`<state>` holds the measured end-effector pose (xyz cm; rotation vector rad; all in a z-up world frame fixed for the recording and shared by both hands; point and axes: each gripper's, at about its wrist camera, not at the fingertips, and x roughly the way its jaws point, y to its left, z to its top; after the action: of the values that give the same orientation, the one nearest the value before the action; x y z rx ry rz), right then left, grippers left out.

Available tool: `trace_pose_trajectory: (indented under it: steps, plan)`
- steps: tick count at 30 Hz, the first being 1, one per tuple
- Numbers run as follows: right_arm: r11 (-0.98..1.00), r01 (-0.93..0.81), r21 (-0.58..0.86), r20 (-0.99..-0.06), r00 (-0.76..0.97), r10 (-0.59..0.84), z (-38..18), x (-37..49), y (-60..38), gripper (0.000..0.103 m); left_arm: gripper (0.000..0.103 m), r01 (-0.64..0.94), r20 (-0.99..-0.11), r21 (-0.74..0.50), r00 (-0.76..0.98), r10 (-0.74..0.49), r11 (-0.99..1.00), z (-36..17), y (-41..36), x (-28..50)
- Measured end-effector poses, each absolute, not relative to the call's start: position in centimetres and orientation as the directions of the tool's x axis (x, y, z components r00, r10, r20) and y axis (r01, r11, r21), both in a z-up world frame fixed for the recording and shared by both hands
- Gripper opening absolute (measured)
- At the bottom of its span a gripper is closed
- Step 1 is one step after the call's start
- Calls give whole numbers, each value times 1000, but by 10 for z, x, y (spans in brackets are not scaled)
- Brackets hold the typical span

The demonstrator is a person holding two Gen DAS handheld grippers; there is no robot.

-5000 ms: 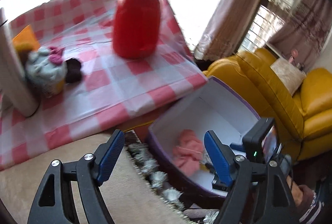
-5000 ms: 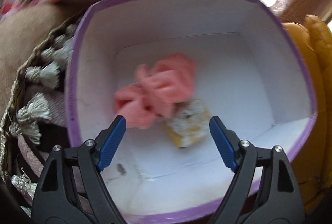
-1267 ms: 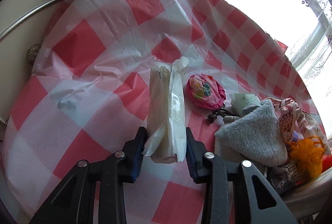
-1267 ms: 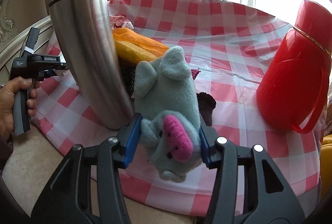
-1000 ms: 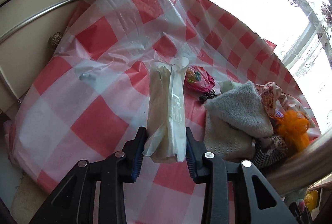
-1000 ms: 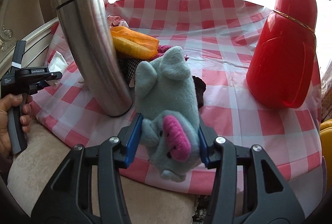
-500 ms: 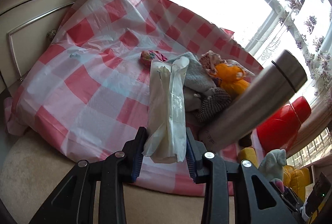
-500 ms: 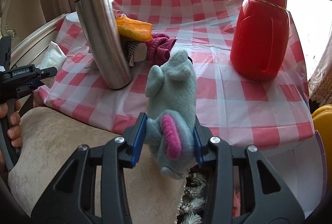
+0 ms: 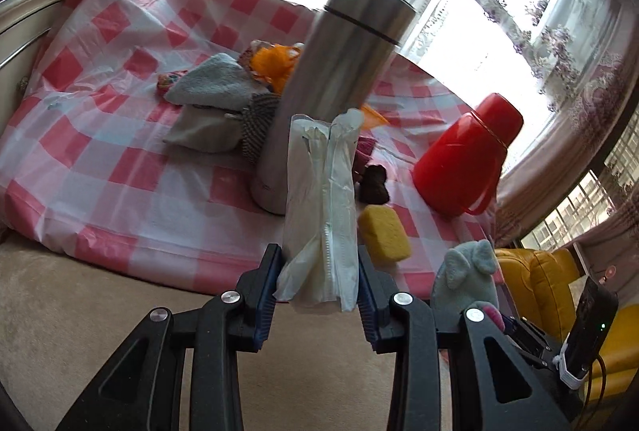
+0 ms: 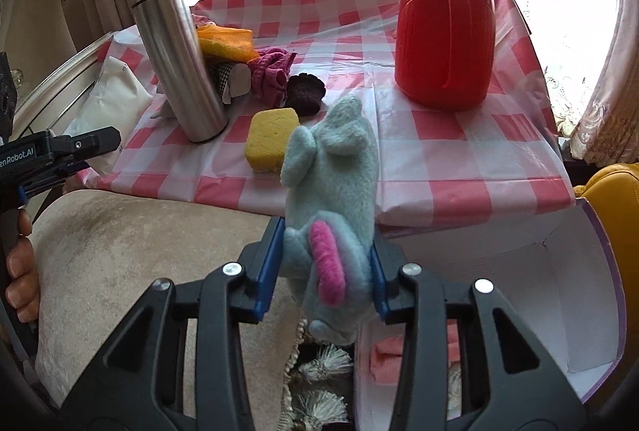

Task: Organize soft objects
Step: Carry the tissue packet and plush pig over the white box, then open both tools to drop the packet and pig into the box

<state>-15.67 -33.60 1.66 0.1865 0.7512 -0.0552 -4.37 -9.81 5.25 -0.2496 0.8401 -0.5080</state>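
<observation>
The white box (image 10: pixel 575 295) with purple rim stands below the table edge and contains pink cloth (image 10: pixel 389 355). The right gripper (image 10: pixel 325 285), whose jaws have just been closing, squeezes the grey plush toy (image 10: pixel 331 187) near the box. The left gripper (image 9: pixel 318 289) is clamped on a white tissue pack (image 9: pixel 321 207).

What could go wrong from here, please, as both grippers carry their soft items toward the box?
The plush toy sticks up far past the right gripper, pinched only near its lower end, so it might flop or slip before reaching the white box. The tissue pack in the left gripper is slick plastic and could slide out.
</observation>
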Motion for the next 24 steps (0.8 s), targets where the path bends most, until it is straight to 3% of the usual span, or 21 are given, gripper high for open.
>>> trace_pose_trajectory:
  steps: [24]
  plan:
    - [905, 423, 43, -747, 616, -252, 22, -223, -428, 43, 37, 661, -661, -453, 202, -723, 599, 44, -235, -124]
